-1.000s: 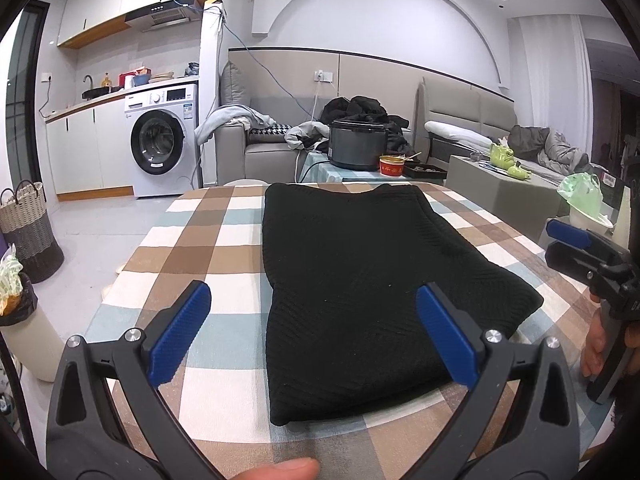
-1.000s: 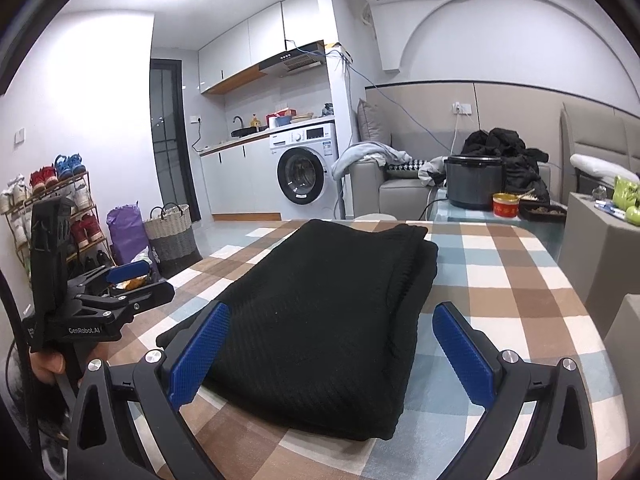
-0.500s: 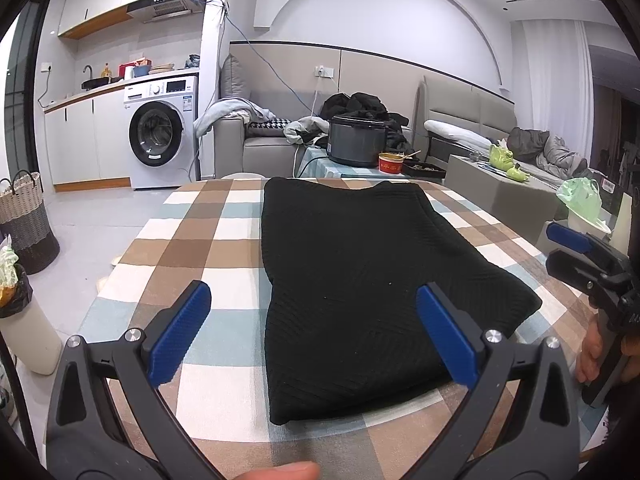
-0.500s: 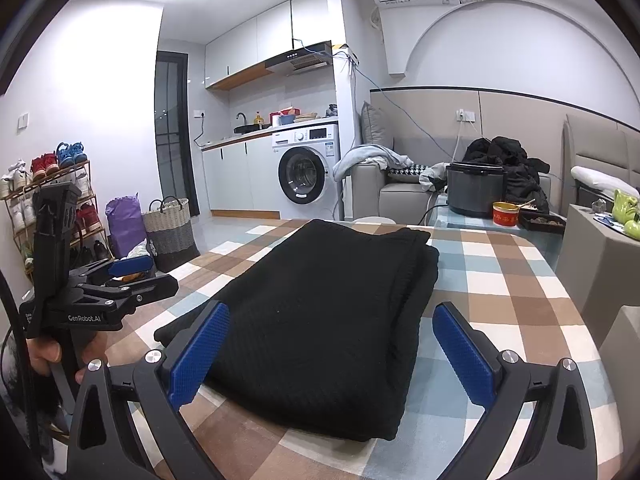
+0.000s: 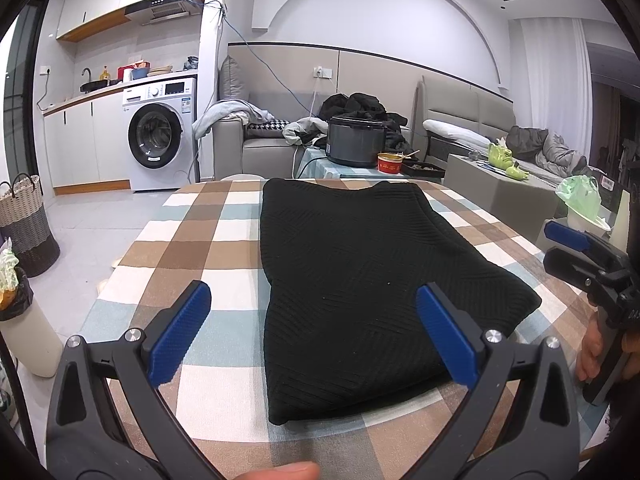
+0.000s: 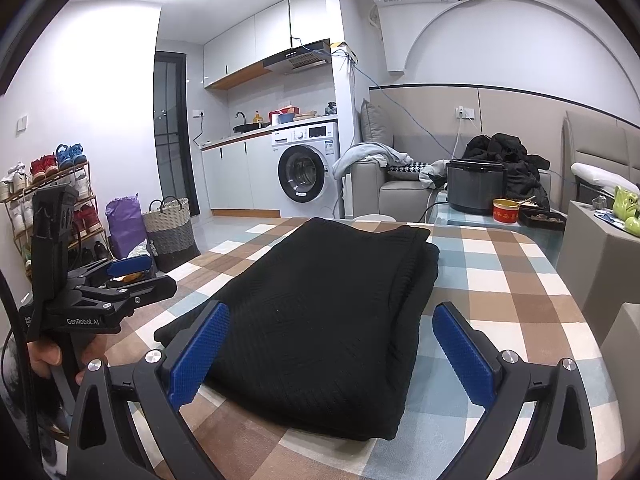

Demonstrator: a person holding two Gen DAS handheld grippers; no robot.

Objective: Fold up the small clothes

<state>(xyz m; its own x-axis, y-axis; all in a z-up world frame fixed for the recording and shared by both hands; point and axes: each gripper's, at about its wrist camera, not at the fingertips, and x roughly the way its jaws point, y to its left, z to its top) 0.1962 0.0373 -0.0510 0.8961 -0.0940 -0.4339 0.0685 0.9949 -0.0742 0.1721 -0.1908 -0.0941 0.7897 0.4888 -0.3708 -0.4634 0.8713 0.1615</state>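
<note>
Both tongs [image 5: 312,336] [image 6: 332,356] spread, garment [image 5: 360,280] edge between

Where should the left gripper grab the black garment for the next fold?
Probably the near left corner of the black garment. It lies flat on the checked tablecloth, its edge facing the open left gripper; come in low from the near side, one finger sliding under.
</note>
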